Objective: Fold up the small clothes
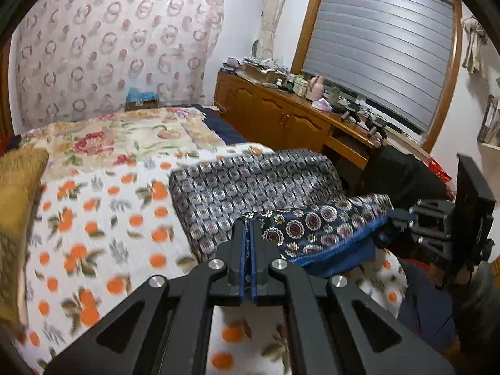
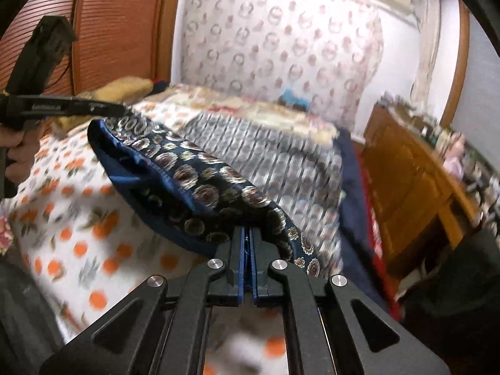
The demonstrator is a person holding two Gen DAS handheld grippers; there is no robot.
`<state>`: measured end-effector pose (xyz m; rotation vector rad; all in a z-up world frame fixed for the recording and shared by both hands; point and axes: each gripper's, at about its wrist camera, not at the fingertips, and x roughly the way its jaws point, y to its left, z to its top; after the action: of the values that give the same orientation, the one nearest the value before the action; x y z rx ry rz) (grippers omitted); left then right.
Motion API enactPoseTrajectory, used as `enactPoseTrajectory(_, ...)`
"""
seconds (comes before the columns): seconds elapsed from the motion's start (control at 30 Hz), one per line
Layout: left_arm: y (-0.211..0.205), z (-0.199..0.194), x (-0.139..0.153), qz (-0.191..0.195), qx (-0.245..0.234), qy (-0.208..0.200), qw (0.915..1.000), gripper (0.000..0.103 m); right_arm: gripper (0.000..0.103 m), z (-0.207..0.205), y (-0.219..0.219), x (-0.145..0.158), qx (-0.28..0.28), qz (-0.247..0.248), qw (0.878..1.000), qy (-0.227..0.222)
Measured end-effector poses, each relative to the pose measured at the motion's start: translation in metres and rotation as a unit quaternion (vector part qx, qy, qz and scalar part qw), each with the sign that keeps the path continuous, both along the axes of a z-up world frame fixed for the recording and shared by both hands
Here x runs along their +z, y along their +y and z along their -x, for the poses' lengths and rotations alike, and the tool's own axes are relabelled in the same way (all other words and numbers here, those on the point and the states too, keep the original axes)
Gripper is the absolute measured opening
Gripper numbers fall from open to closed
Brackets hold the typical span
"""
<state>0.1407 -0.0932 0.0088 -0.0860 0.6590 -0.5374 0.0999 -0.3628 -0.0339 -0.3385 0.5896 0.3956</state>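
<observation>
A small navy garment with round medallion print and a blue hem (image 1: 325,228) is held stretched between both grippers above the bed. My left gripper (image 1: 249,222) is shut on one end of its edge. My right gripper (image 2: 249,229) is shut on the other end; the garment (image 2: 193,181) runs from it up-left to the left gripper (image 2: 122,109), seen from the side with the hand on its handle. The right gripper also shows at the right edge of the left wrist view (image 1: 393,215). The far part of the garment lies folded over, its paler inside up (image 1: 250,187).
The bed has an orange-print sheet (image 1: 103,218) and a floral quilt (image 1: 118,137) behind. A tan plush blanket (image 1: 15,206) lies at the left. A wooden cabinet (image 1: 281,118) with clutter stands along the right, under a window blind. A patterned curtain hangs at the back.
</observation>
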Motion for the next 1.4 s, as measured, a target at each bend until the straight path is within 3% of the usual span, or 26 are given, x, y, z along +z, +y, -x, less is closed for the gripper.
enactPoseTrajectory(0.23, 0.000, -0.055, -0.001, -0.008, 0.021, 0.008, 0.9997, 0.000, 0.000, -0.072, 0.005, 0.027, 0.004, 0.007, 0.999, -0.044)
enactPoseTrajectory(0.5, 0.008, -0.100, -0.022, -0.021, 0.050, 0.026, 0.9982, 0.000, 0.000, -0.147, 0.008, 0.005, 0.015, -0.002, 1.000, -0.015)
enactPoseTrajectory(0.7, 0.020, -0.114, -0.037, -0.017, 0.074, 0.044, 0.9961, 0.000, 0.002, -0.174, 0.008, -0.008, 0.011, -0.001, 1.000, 0.004)
enactPoseTrajectory(0.8, 0.021, -0.122, -0.045, -0.019, 0.057, 0.064, 0.9961, 0.007, 0.005, -0.180, 0.004, -0.008, -0.005, -0.017, 1.000, 0.009)
enactPoseTrajectory(0.87, 0.019, -0.125, -0.049, -0.028, 0.050, 0.071, 0.9959, 0.031, 0.011, -0.178, 0.000, -0.007, -0.010, -0.025, 1.000, 0.010)
enactPoseTrajectory(0.9, 0.017, -0.126, -0.052, -0.029, 0.043, 0.075, 0.9958, 0.035, 0.016, -0.177, -0.001, -0.006, -0.016, -0.028, 0.999, 0.010)
enactPoseTrajectory(1.1, 0.002, -0.128, -0.056, -0.037, 0.017, 0.088, 0.9953, 0.036, 0.038, -0.165, -0.016, -0.001, -0.043, -0.032, 0.999, 0.009)
enactPoseTrajectory(1.4, -0.013, -0.147, -0.078, -0.057, 0.020, 0.131, 0.9896, 0.036, 0.048, -0.153, -0.038, -0.008, -0.066, -0.034, 0.997, 0.026)
